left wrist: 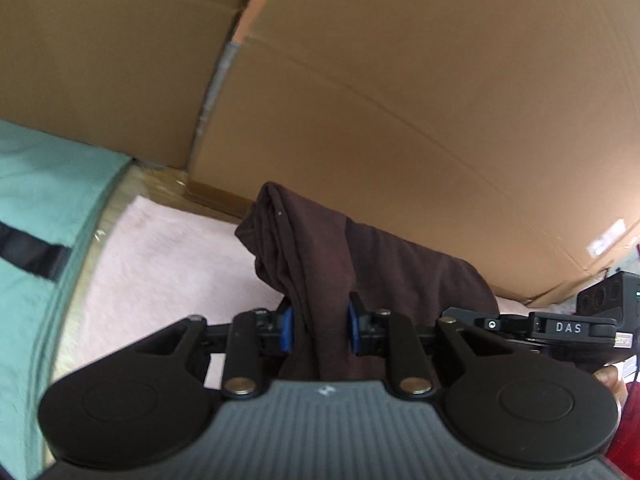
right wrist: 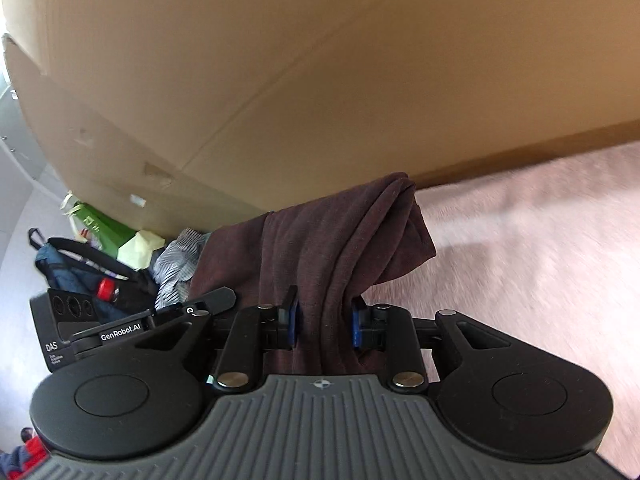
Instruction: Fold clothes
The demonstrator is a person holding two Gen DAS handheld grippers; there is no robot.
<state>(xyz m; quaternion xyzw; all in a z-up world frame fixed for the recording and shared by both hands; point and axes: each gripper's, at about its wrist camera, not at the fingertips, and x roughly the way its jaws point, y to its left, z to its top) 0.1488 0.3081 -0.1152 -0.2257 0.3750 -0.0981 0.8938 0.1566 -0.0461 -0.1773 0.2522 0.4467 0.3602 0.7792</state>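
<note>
A dark maroon garment [left wrist: 320,264] is bunched up and lifted off a pink fuzzy cover [left wrist: 168,256]. My left gripper [left wrist: 319,326] is shut on a thick fold of it, blue pads pressing both sides. In the right wrist view the same maroon garment [right wrist: 340,240] stretches between the two tools, and my right gripper [right wrist: 325,322] is shut on another fold. The other gripper's black body [right wrist: 100,328] shows at the left of that view, and likewise at the right of the left wrist view [left wrist: 568,328]. The cloth below the pads is hidden.
Large cardboard boxes [left wrist: 400,100] stand close behind the pink cover [right wrist: 540,260]. A teal fabric item with a black strap [left wrist: 36,216] lies at the left. On the floor beyond are a blue bag [right wrist: 68,268], a green bag [right wrist: 100,228] and striped cloth [right wrist: 176,268].
</note>
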